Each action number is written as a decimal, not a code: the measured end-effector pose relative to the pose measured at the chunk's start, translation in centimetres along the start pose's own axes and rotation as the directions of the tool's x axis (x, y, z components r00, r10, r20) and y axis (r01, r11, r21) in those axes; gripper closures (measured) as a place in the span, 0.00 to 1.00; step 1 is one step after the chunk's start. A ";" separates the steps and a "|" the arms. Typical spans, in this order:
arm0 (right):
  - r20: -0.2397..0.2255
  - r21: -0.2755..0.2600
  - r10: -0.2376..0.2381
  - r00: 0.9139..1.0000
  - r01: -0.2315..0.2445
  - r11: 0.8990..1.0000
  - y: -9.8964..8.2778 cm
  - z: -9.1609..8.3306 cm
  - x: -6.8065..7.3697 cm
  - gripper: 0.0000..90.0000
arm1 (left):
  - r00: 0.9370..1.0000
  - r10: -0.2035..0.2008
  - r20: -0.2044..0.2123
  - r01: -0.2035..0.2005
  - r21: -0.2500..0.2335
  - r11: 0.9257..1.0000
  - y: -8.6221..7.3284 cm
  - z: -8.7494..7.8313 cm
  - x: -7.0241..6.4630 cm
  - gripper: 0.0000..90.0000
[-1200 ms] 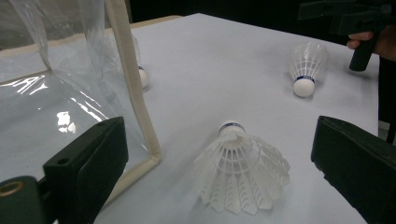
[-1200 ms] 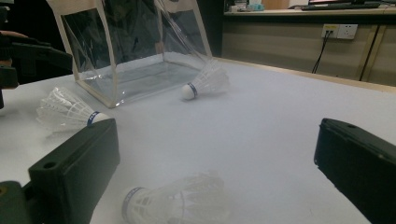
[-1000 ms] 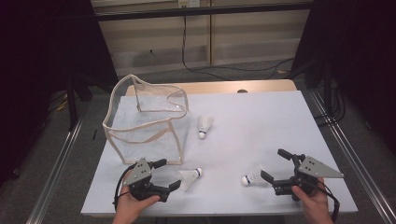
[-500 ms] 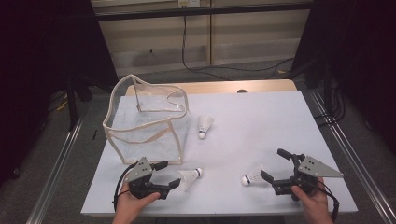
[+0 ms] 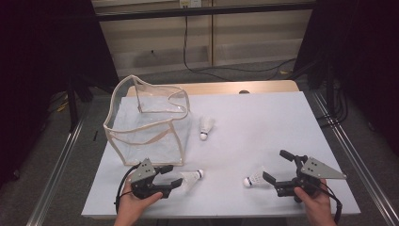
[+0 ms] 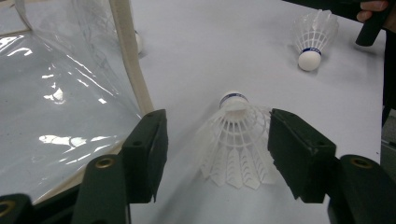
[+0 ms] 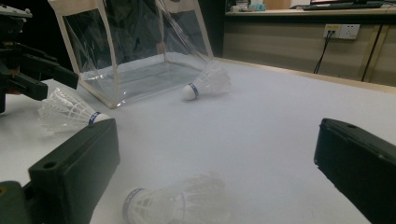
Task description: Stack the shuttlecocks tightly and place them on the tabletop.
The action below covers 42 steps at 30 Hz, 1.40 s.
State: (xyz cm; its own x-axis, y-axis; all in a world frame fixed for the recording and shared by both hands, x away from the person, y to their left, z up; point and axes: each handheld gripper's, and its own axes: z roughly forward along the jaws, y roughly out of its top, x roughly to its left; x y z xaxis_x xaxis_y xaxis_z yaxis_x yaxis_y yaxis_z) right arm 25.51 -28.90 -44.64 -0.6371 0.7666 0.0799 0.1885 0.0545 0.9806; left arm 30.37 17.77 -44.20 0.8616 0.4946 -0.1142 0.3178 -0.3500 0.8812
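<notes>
clear plastic bag (image 5: 146,125) stands beside the left claw (image 5: 175,176), closing, apart, around a shuttlecock (image 6: 233,144).

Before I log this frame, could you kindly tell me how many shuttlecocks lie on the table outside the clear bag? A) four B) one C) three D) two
C: one shuttlecock lies beside the clear bag, one at the left hand-held gripper, one at the right hand-held gripper.

White shuttlecock (image 6: 233,144), blue band
</notes>
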 end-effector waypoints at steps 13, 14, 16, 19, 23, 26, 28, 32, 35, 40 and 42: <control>0.003 -0.003 -0.006 1.000 0.006 1.000 0.0 -0.1 0.0 0.00 | 1.000 0.015 -0.004 -0.015 0.028 0.999 -0.1 0.4 0.2 0.58; 0.003 -0.003 -0.006 1.000 0.006 1.000 0.0 -0.1 0.0 0.00 | 1.000 0.013 -0.003 -0.013 0.024 1.000 -0.1 0.4 0.3 0.58; 0.001 -0.002 -0.006 1.000 0.006 1.000 0.0 -0.1 0.0 0.00 | 1.000 0.010 -0.003 -0.010 0.024 1.000 -0.1 0.5 0.3 0.59; 0.003 -0.002 -0.005 1.000 0.005 1.000 0.0 -0.1 0.0 0.00 | 1.000 0.000 -0.003 0.000 0.029 1.000 0.0 0.6 0.4 0.60; 0.003 -0.004 -0.007 1.000 0.008 1.000 0.0 -0.1 0.0 0.00 | 1.000 0.002 -0.021 -0.001 0.043 0.999 0.1 0.9 0.5 0.61; 0.003 -0.002 -0.007 1.000 0.007 1.000 0.0 -0.1 0.0 0.00 | 1.000 -0.005 -0.018 0.006 0.032 0.999 0.2 1.0 0.5 0.61; 0.004 -0.001 -0.008 1.000 0.008 1.000 0.0 -0.1 0.0 0.00 | 1.000 -0.011 -0.007 0.012 0.024 1.000 0.3 1.0 0.5 0.62; 0.003 -0.003 -0.008 1.000 0.008 1.000 0.0 -0.1 0.0 0.00 | 1.000 -0.011 -0.006 0.012 0.035 0.999 0.3 1.2 0.5 0.64; 0.003 -0.003 -0.007 1.000 0.007 1.000 0.0 -0.1 0.0 0.00 | 1.000 -0.010 -0.005 0.010 0.030 0.999 0.3 1.2 0.5 0.64; 0.005 -0.002 -0.010 1.000 0.010 1.000 0.0 -0.1 0.0 0.00 | 1.000 -0.013 0.012 0.013 0.033 0.999 0.4 1.5 0.5 0.68; 0.005 -0.002 -0.008 1.000 0.008 1.000 0.1 -0.1 0.0 0.00 | 1.000 -0.005 0.012 0.005 0.036 0.999 0.5 1.5 0.5 0.70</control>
State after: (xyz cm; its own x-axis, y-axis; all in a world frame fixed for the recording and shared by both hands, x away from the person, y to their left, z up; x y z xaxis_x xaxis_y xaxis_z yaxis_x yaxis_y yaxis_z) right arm 25.43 -29.00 -44.57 -0.6349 0.7694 0.0709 0.1815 0.0593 0.9816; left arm 31.55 16.61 -44.47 0.8647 0.4866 -0.1244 0.3357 -0.3758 0.8638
